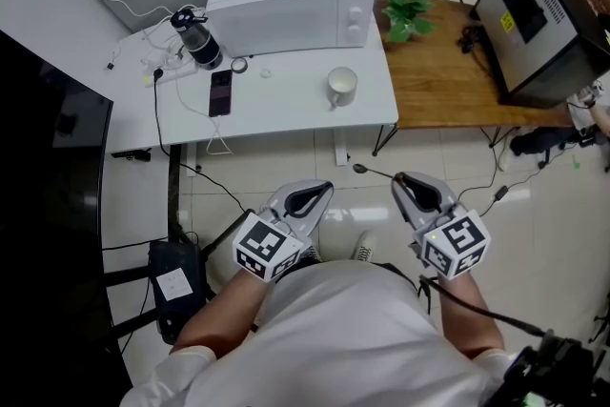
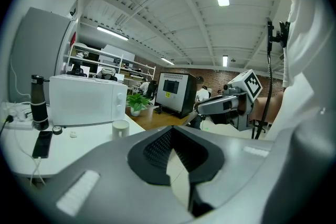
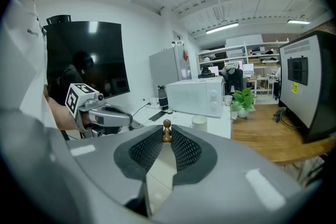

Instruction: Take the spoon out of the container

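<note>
A white mug (image 1: 341,86) stands on the white table (image 1: 286,110), far ahead of both grippers; it also shows as the mug (image 2: 121,128) in the left gripper view and the mug (image 3: 199,122) in the right gripper view. My right gripper (image 1: 400,178) is held over the floor near my body, shut on a dark spoon (image 1: 374,173) that sticks out to the left. The spoon's brown end (image 3: 167,131) pokes up between the pads. My left gripper (image 1: 327,188) hovers beside it, jaws together with nothing in them.
On the white table are a white microwave (image 1: 291,0), a dark bottle (image 1: 197,38), a phone (image 1: 220,92) and cables. To the right, a wooden table (image 1: 448,81) bears a potted plant (image 1: 408,11) and a black machine (image 1: 543,24). A black screen (image 1: 48,205) stands left.
</note>
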Tool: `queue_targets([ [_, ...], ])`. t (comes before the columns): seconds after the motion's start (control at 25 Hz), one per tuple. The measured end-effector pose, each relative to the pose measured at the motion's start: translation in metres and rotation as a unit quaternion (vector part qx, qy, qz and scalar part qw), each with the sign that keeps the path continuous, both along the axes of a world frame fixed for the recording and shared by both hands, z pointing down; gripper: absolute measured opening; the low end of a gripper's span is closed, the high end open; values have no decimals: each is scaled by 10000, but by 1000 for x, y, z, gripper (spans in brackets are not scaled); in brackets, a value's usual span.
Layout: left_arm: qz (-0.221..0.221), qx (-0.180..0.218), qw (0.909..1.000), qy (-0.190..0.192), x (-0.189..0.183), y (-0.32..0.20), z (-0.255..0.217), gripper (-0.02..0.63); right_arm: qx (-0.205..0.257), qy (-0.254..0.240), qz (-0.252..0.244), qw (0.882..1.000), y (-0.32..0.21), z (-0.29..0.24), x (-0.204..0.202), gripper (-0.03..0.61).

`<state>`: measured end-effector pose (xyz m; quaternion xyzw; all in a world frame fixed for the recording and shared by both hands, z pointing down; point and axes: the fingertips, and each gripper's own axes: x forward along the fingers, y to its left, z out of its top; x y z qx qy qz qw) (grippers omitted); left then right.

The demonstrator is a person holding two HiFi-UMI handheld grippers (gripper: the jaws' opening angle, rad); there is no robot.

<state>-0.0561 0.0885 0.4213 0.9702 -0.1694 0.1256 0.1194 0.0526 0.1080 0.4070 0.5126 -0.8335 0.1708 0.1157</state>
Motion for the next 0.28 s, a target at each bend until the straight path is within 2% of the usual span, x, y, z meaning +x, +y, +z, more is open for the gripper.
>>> queue_targets([
  [0.28, 12, 11, 10000, 2, 1, -3, -1, 5, 19, -11, -22, 10000, -2, 0, -1, 55],
])
